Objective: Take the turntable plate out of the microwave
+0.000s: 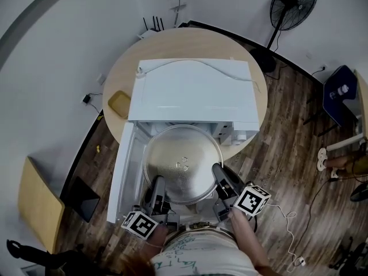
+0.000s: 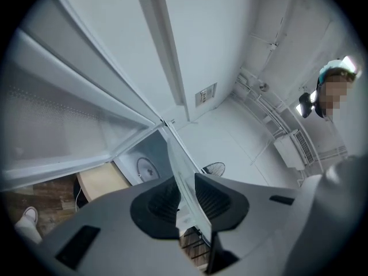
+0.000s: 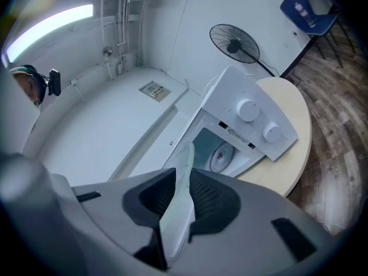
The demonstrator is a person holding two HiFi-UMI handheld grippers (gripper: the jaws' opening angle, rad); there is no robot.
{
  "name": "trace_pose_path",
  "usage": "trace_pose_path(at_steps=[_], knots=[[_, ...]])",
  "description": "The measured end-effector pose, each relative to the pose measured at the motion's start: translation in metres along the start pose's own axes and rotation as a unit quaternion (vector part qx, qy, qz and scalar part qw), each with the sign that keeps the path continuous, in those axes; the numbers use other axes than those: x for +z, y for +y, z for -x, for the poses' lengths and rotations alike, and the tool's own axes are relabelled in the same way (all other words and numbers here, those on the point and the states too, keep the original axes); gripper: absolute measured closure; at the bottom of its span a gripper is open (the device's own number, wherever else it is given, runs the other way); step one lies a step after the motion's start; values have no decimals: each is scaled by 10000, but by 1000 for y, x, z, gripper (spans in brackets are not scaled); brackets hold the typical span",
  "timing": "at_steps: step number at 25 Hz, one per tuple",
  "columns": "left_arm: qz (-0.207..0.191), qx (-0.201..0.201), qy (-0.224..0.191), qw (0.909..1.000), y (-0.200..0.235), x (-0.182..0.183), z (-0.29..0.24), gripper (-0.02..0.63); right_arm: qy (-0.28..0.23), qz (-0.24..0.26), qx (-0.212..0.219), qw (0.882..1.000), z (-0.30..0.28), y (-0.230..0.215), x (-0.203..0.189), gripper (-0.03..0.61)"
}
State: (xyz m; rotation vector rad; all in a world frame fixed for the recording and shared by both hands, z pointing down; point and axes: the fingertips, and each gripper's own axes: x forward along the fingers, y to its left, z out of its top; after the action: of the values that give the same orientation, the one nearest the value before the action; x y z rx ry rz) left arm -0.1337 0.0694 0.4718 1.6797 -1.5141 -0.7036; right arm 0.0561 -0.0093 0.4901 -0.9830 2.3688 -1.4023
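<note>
The round glass turntable plate (image 1: 183, 161) is held in the air in front of the white microwave (image 1: 192, 91), above its open door (image 1: 123, 168). My left gripper (image 1: 156, 190) is shut on the plate's near left rim. My right gripper (image 1: 219, 176) is shut on its near right rim. In the left gripper view the plate's edge (image 2: 185, 183) runs between the black pads of my left gripper (image 2: 185, 200). In the right gripper view the plate's rim (image 3: 181, 194) is pinched by my right gripper (image 3: 183, 197), with the microwave's knobs (image 3: 248, 110) and open cavity (image 3: 215, 151) beyond.
The microwave stands on a round wooden table (image 1: 261, 91), with a yellow pad (image 1: 119, 103) to its left. A standing fan (image 1: 293, 4) is at the back right. A blue chair (image 1: 339, 94) is at the right, and a wooden chair (image 1: 37, 203) at the left.
</note>
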Motion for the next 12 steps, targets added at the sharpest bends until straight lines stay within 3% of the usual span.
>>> trace_pose_path(at_steps=[12], knots=[[-1, -107, -259, 9996, -28, 26, -14, 531, 60, 184, 325, 9993, -16, 29, 37, 512]])
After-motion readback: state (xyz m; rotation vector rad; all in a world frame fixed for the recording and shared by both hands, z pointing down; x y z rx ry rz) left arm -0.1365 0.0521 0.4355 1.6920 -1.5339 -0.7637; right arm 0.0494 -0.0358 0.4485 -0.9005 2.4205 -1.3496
